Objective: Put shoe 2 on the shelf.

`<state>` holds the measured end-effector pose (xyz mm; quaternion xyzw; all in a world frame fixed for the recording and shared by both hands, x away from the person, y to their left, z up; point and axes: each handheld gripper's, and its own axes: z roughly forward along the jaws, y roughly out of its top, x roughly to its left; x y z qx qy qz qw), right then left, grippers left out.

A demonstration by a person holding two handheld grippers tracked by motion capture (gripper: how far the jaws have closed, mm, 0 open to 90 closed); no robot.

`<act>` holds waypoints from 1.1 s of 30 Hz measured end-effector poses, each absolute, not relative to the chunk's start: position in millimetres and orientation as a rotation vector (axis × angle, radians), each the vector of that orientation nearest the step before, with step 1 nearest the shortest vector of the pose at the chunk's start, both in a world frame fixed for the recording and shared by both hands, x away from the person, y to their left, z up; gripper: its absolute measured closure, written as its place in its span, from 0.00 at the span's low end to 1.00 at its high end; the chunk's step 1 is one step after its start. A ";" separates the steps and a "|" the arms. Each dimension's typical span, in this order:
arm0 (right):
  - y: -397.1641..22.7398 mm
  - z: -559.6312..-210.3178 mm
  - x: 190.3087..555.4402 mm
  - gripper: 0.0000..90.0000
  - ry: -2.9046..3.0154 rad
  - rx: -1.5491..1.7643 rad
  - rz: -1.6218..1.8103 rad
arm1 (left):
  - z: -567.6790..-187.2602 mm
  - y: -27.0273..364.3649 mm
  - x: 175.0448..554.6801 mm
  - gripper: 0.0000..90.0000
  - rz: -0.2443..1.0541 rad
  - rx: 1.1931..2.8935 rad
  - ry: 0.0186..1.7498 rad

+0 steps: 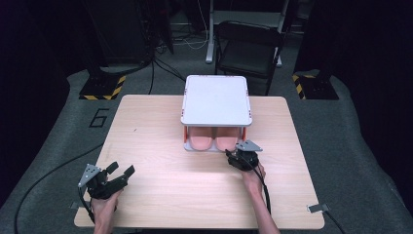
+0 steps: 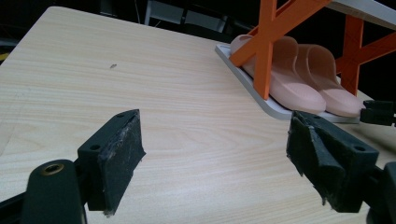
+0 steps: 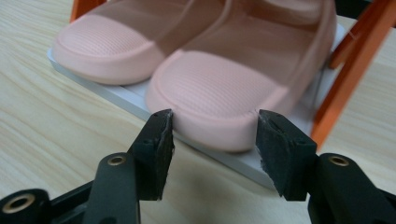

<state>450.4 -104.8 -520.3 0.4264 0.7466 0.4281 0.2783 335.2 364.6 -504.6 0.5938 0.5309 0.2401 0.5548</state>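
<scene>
Right hand-held gripper (image 3: 212, 135) released, jaws straddling right slipper (image 3: 219, 100) toe: light, soft foam, likely grippy; pinch toe rim.

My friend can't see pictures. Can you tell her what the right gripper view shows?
The right gripper holds its two black fingers on either side of a pink slipper's heel. A second slipper sits beside it on a white shelf.

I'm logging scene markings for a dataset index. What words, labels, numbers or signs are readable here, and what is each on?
"6": a large dark numeral on the grey floor left of the table, at.
No readable text on the slippers, the rack or the grippers.
</scene>
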 end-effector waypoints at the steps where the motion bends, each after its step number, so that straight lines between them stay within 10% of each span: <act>1: -102.5 -518.9 451.8 0.50 2.011 1.137 1.136 | -504.6 364.7 335.3 0.20 0.566 1.402 1.254; 18: -96.7 -518.0 459.7 0.46 2.032 1.132 1.130 | -504.5 366.6 335.4 0.20 0.566 1.398 1.253; 33: -142.3 -496.9 406.5 0.17 1.884 1.173 1.227 | -503.2 364.4 335.4 0.17 0.595 1.405 1.245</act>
